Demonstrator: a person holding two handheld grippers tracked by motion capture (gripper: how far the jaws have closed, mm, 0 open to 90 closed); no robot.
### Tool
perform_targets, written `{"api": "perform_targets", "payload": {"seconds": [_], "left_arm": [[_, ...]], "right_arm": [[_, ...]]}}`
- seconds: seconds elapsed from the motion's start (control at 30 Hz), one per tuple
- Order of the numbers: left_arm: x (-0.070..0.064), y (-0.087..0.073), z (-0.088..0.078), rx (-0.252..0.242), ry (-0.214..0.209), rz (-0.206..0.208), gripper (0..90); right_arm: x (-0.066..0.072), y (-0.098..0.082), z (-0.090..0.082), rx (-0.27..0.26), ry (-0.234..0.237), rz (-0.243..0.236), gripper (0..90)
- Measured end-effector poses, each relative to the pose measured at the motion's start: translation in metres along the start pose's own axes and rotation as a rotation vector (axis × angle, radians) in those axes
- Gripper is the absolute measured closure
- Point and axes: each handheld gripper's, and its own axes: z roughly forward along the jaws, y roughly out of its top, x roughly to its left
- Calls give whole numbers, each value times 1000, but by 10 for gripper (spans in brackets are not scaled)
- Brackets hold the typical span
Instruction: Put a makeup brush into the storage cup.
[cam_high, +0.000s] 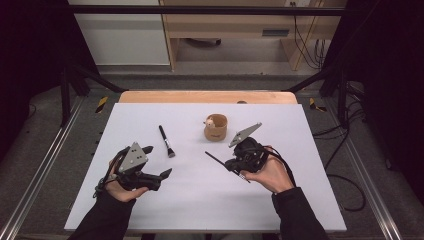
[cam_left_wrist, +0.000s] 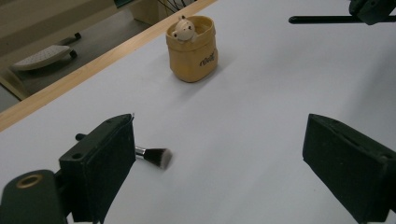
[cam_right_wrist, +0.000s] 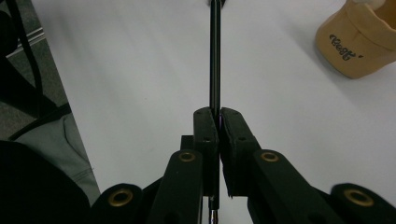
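White tabletop (cam_high: 150, 200); right claw (cam_right_wrist: 217, 116) clamped on slim black stick (cam_right_wrist: 215, 51), left claw (cam_left_wrist: 219, 154) wide open.

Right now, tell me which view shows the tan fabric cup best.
The left gripper view: the tan fabric cup stands whole, a small figure inside. The high view shows it small; the right gripper view crops it at the corner.

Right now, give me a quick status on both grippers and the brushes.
Right gripper shut on thin black brush handle. Left gripper open, empty. Makeup brush lying on table. Cup unobstructed.
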Motion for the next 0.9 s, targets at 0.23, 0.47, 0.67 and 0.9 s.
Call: {"api": "perform_targets", "payload": {"seconds": [0.23,0.47,0.67,0.9], "left_arm": [[-11,11,7,20,-21,51,87],[-18,18,12,43,-30,101,91],[-25,23,17,74,-49,166,97],[-34,29,22,95,-59,233,107]], "right_arm": [[3,0,2,4,23,-12,857],[6,0,5,13,43,-20,857],[6,0,12,28,69,-30,857],[7,-1,18,44,83,-37,857]]}}
